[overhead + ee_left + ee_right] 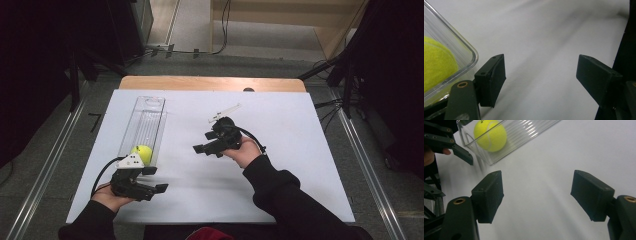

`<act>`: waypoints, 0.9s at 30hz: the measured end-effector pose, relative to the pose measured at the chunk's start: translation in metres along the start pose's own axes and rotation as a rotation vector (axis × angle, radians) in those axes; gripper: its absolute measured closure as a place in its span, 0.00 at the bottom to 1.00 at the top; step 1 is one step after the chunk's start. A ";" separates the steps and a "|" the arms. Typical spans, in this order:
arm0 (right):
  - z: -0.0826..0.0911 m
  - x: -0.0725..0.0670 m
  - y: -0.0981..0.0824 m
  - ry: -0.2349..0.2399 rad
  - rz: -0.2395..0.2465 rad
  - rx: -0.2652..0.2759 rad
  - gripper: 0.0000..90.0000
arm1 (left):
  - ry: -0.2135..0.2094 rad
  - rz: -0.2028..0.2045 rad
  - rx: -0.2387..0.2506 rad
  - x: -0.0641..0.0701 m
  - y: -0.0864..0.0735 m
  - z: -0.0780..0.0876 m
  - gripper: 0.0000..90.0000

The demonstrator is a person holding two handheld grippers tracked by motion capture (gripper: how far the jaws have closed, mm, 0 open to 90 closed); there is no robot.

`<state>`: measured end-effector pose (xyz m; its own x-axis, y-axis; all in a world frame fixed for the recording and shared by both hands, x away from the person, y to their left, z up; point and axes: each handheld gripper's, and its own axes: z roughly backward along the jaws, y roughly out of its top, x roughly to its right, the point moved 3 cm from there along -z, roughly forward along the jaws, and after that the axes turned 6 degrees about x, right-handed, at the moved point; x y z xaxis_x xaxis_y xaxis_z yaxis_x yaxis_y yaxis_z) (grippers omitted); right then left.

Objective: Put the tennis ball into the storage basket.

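Two hand-held grippers hover over a white table (280, 165). A yellow tennis ball (142, 153) sits inside a long clear plastic container (145, 125), at the end nearest the person. The left gripper (152, 181) waits just beside that near end, its jaws spread wide around nothing. The right gripper (209, 148) sits near the table's middle, apart from the container and pointing toward it, jaws also parted and empty. A small clear piece (225, 112) lies beyond it, too blurred to identify. Judging by this, the ball is already placed; what seems left is perhaps steadying or moving the container.
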<state>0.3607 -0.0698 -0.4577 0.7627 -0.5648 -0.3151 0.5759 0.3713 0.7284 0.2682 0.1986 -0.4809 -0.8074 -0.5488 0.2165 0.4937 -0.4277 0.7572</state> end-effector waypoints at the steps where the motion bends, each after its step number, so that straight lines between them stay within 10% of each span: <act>1: 0.003 0.002 -0.001 0.001 -0.013 0.006 0.26 | 0.000 0.000 0.001 0.000 0.000 0.000 0.27; 27: 0.036 0.019 -0.037 -0.012 -0.039 0.003 0.26 | 0.002 -0.007 -0.007 0.001 0.000 0.000 0.27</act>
<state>0.3428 -0.1204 -0.4690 0.7362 -0.5878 -0.3354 0.6039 0.3468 0.7177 0.2678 0.1980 -0.4807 -0.8102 -0.5474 0.2097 0.4901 -0.4363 0.7546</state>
